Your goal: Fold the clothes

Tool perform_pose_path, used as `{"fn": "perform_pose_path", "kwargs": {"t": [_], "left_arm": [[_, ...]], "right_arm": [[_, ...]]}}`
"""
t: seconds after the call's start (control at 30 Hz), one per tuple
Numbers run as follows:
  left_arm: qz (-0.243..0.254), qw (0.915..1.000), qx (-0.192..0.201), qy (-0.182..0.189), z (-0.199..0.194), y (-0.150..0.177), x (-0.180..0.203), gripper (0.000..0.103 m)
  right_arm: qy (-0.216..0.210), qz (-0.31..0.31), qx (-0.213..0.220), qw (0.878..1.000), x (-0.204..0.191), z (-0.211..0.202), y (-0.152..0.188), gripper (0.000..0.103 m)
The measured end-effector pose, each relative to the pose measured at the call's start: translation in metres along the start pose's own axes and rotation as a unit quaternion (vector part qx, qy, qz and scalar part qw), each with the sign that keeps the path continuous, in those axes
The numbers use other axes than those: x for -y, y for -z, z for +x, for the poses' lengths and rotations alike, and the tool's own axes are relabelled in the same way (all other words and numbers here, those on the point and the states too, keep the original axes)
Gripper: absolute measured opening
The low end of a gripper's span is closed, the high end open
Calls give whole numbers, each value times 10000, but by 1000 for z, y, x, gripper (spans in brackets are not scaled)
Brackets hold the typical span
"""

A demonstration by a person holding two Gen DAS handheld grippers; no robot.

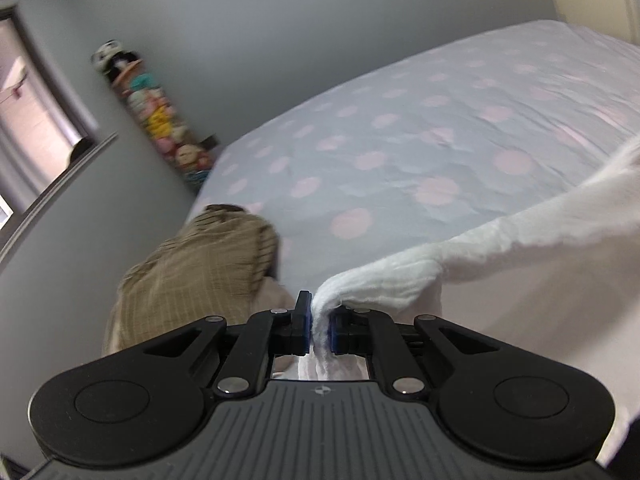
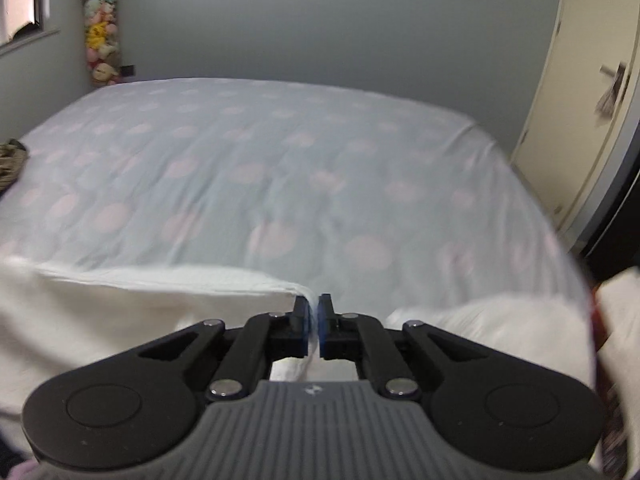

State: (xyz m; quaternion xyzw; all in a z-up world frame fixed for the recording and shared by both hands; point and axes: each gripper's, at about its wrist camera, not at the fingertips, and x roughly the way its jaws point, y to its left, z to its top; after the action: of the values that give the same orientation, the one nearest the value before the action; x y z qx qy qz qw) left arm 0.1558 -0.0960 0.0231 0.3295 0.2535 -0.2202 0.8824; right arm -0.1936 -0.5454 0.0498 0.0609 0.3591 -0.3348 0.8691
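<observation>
The bed (image 2: 280, 152), spread with a pale blue sheet dotted in faded pink, fills most of both wrist views and serves as the reference for everything else. At its near edge the left gripper (image 1: 319, 322) has its jaws pressed together on a bunched corner of the white garment (image 1: 500, 248), the cloth squeezed between the blue pads and trailing down behind them. From that pinch the garment stretches away to the right along the bed's near edge, rising off the frame as a crinkled, textured band with a smoother white panel hanging below it. In the right wrist view the right gripper (image 2: 314, 322) sits at the same near edge of the bed, its jaws closed to a narrow slit; a thin fold of the white garment's hem (image 2: 160, 280) runs in from the left and ends right at the left pad, and it seems to be nipped there, though motion blur makes the contact hard to judge. More white cloth lies heaped to either side of that gripper along the bed's near edge. A tan striped garment (image 1: 200, 260) lies crumpled on the bed's near left corner, apart from the white one. Beyond the bed's far left corner a tall column of stuffed toys (image 2: 100, 28) stands against the grey wall, and a cream door (image 2: 580, 100) stands past the bed's right side.
</observation>
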Motion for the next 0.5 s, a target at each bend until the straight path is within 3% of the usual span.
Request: {"fn": "perform_pose_path", "kwargs": {"t": [0.17, 0.23, 0.27, 0.33, 0.5], "left_arm": [[-35, 9995, -177, -269, 9, -1, -11, 6], [-26, 9993, -276, -268, 13, 0, -12, 6], [2, 9991, -322, -270, 14, 0, -11, 6], [67, 9988, -391, -275, 17, 0, -9, 6], [79, 9984, -483, -280, 25, 0, -9, 6]], "right_arm": [[221, 86, -218, 9995, 6, 57, -20, 6], [122, 170, -266, 9994, 3, 80, -23, 8], [85, 179, -359, 9992, 0, 89, -25, 15], [32, 117, -472, 9988, -8, 100, -24, 24], [-173, -491, -365, 9980, -14, 88, -11, 25]]}}
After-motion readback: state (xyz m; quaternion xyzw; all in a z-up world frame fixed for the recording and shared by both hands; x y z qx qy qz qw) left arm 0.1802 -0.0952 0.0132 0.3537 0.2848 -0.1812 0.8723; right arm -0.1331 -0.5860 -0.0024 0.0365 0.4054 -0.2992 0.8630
